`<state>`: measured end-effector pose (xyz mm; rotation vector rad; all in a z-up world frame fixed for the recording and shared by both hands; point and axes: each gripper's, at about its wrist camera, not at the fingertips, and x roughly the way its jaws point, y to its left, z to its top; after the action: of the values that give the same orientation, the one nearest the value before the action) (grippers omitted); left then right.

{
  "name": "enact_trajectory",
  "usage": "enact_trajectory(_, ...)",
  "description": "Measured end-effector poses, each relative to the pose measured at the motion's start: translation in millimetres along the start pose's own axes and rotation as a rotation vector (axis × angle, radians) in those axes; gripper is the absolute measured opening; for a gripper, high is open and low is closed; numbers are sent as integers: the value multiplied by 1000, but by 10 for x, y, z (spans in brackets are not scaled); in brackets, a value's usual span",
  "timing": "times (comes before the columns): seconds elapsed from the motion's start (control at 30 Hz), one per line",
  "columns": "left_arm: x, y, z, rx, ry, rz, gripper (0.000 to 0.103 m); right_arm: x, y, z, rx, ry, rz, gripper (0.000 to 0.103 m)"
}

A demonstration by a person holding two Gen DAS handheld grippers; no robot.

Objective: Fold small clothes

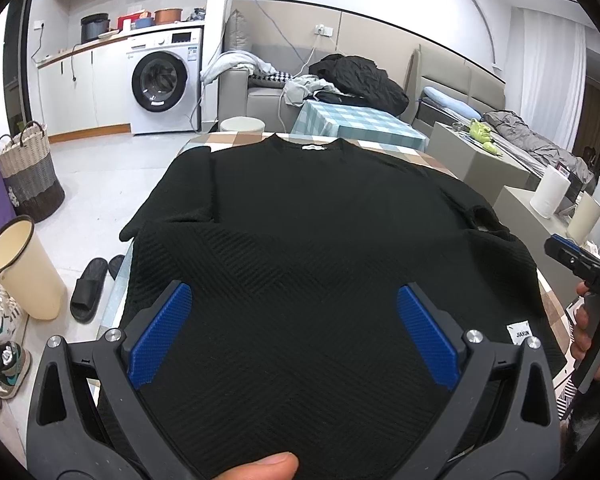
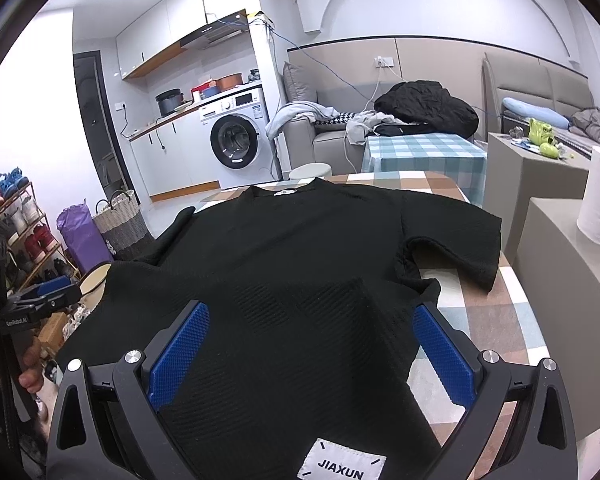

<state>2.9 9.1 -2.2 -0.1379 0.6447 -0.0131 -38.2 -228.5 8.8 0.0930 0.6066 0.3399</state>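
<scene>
Left gripper (image 1: 294, 332) spread wide above near hem of black T-shirt (image 1: 300, 216), gripping nothing. Right gripper (image 2: 310, 350) likewise spread, over hem by white label (image 2: 341, 462). Beyond, shirt flat on checked tablecloth (image 2: 480, 316), collar farthest away.

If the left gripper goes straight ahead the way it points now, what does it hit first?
Most likely the black shirt itself. The left gripper, jaws open, looks along the spread fabric from the hem end toward the collar, so it would brush the cloth on the checked table. Its height above the cloth is unclear.
</scene>
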Motion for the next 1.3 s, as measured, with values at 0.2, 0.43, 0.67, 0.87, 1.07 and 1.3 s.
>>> enact_trajectory(0.2, 75, 108, 36, -23, -1, 16, 102, 15, -65, 11, 62, 18, 18, 103)
enact_trajectory(0.43, 285, 258, 183, -65, 18, 15, 102, 57, -232, 128, 122, 20, -70, 103)
enact_trajectory(0.67, 529, 391, 404, -85, 30, 36, 102, 158, -679, 323, 311, 36, -122, 103)
enact_trajectory(0.87, 749, 541, 609, -118, 32, 56, 102, 422, -1085, 422, 498, 103, -65, 90)
enact_trajectory(1.07, 966, 575, 791, -93, 25, 53, 102, 669, -1486, 377, 710, 153, -26, 85)
enact_trajectory(1.3, 1239, 483, 925, -60, 50, 36, 102, 922, -1939, 274, 912, 173, -59, 80)
